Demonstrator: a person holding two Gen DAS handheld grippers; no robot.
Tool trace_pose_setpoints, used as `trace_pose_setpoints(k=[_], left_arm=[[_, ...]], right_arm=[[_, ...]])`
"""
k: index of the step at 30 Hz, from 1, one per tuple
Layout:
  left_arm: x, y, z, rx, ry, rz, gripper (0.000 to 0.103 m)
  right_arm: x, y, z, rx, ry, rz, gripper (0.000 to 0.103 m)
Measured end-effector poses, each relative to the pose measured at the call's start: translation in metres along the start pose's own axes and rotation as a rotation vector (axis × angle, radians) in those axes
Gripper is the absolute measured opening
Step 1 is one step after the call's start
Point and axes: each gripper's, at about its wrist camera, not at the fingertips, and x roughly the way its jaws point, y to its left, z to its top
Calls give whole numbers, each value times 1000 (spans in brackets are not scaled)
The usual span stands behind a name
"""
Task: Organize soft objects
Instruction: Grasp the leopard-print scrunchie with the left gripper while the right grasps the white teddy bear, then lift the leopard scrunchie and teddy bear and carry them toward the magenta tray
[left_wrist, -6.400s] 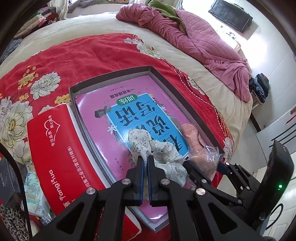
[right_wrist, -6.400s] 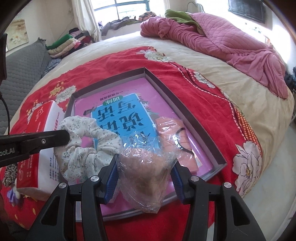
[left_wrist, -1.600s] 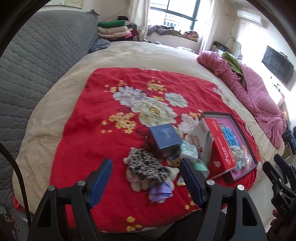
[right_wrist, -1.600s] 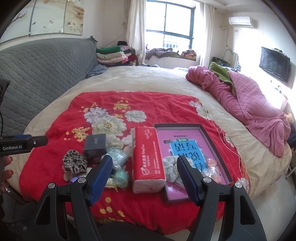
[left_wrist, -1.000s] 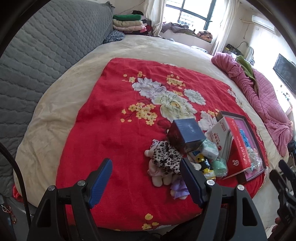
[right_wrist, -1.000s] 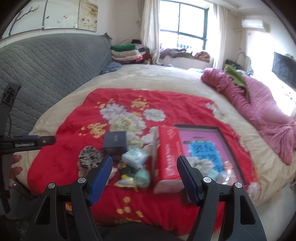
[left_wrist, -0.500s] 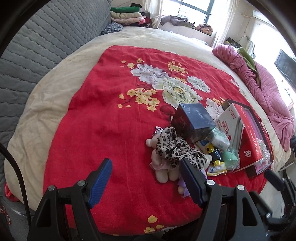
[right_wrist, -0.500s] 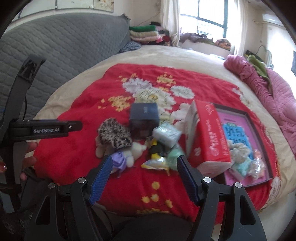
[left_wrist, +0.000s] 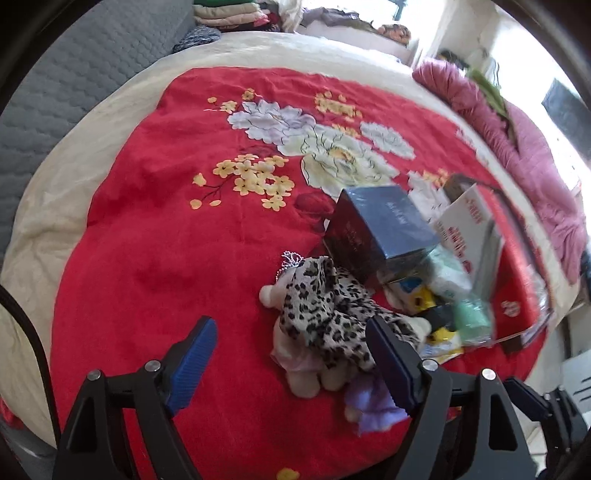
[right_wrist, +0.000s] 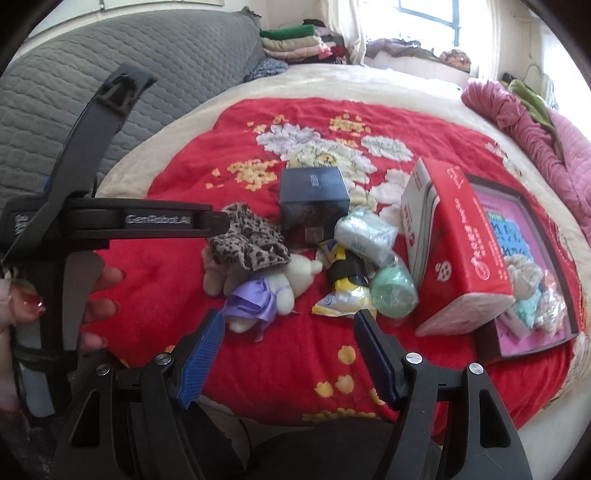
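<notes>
Left tongs (left_wrist: 291, 360), jaws just widened, and right tongs (right_wrist: 290, 352) both spread, empty, above leopard-print fabric scrunchie (left_wrist: 325, 306) on cream plush toy (right_wrist: 295, 280).

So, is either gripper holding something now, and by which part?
Nothing is held. The left gripper and the right gripper are both open and empty above the red blanket.

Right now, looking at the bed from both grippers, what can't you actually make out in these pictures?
- Plush toy: both views, most of its body is hidden under the leopard scrunchie.
- Tray: left wrist view, blurred and mostly hidden behind the red tissue pack.
- Book title: right wrist view, too small and partly covered by the floral scrunchie.
- Yellow packet: print unreadable.
</notes>
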Motion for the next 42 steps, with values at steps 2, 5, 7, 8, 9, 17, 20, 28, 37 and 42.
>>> trace_pose_setpoints(k=[2,5,7,8,9,17,20,28,37,42], left_arm=[[7,-4,3,22,8,1,82],[12,-11,6,45,2,-3,78],[13,-15,9,60,-2,-30,71],[13,-16,10,63,-3,-39,67],[14,-18,11,69,-5,-41,60],[24,-14,12,74,21,-68,34],[27,-5,11,42,33,-101,27],[31,9,8,-41,50,-204,19],[26,1,5,-9,44,-204,7],[22,-4,-2,23,47,-173,7]], right_arm=[[4,-2,0,8,8,4,74],[10,-2,1,17,19,11,74],[15,-3,2,27,26,19,74],[18,-4,2,35,31,19,74],[23,-4,4,48,41,28,74],[63,7,11,107,108,54,74],[79,13,14,116,135,40,74],[90,9,11,113,130,49,49],[66,-8,6,101,75,83,38],[57,-17,-2,97,78,97,37]])
